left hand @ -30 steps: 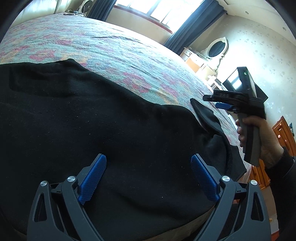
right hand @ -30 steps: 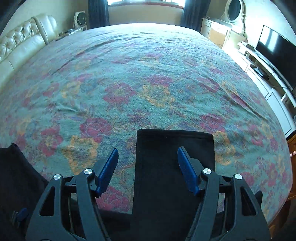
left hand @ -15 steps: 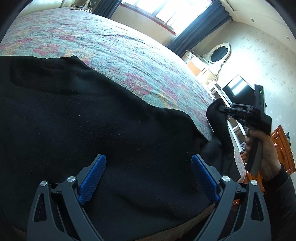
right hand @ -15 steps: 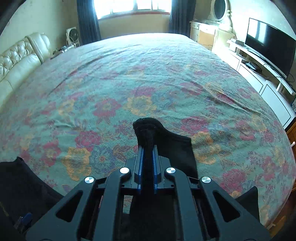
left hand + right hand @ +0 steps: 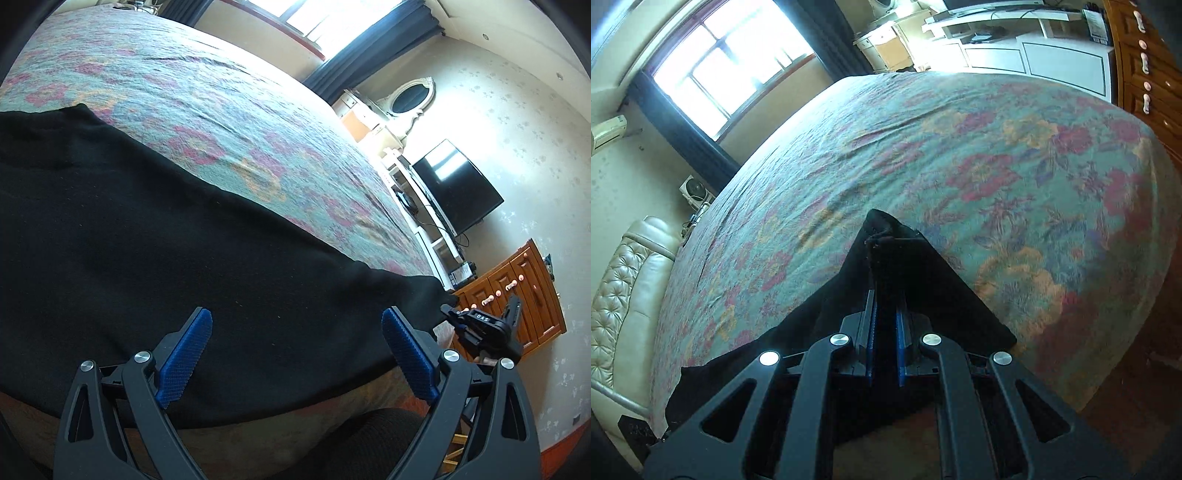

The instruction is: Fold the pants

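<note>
Pants (image 5: 155,258) lie stretched along the near edge of the bed (image 5: 229,122); our right gripper (image 5: 884,314) has just clamped the leg end and hauled it out to 4 o'clock, pulling the cloth taut. Left gripper (image 5: 295,354) hovers spread above the fabric, holding nothing; we judge the straightening done, fold next.

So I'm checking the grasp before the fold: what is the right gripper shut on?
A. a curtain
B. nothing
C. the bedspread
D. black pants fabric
D: in the right wrist view the right gripper is shut on a bunched end of the black pants, over the bedspread.
</note>
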Motion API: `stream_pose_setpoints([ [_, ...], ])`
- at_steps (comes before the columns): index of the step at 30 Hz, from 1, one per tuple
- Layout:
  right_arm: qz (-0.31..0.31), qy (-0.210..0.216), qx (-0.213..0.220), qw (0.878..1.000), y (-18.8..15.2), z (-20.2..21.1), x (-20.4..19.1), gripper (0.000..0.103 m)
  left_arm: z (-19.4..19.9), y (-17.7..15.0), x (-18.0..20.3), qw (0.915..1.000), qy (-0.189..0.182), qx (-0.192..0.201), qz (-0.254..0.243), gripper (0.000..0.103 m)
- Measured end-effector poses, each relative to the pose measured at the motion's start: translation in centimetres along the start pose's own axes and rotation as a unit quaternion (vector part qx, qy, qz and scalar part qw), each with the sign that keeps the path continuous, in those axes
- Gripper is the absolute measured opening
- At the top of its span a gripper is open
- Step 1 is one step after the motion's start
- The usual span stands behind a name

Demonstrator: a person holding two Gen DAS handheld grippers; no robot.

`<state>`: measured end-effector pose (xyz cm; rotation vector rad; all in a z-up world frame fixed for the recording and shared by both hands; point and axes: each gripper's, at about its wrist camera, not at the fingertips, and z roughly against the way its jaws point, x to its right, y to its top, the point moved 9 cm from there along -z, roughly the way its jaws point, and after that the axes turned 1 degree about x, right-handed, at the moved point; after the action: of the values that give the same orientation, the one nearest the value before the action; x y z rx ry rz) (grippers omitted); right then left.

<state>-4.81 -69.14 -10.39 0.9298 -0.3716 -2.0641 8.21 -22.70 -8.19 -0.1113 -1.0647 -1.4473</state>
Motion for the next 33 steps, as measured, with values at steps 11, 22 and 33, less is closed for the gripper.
stream_pose_setpoints([
  [11, -0.078, 0.036, -0.011, 0.996, -2.7, 0.3, 4.2, 0.008, -2.6, -1.6, 1.1, 0.9995, 0.002, -0.03, 0.003, 0.092],
  [22, -0.098, 0.026, -0.031, 0.994, -4.0, -0.9, 6.5, 0.013, -3.7, -3.3, 1.0, 0.9972, 0.012, -0.053, -0.052, 0.092],
  [33, -0.109, 0.038, -0.009, 0.993, 2.1, 1.0, 9.0, 0.072, -3.9, -3.7, 0.9, 0.9961, 0.007, -0.053, -0.07, 0.092],
])
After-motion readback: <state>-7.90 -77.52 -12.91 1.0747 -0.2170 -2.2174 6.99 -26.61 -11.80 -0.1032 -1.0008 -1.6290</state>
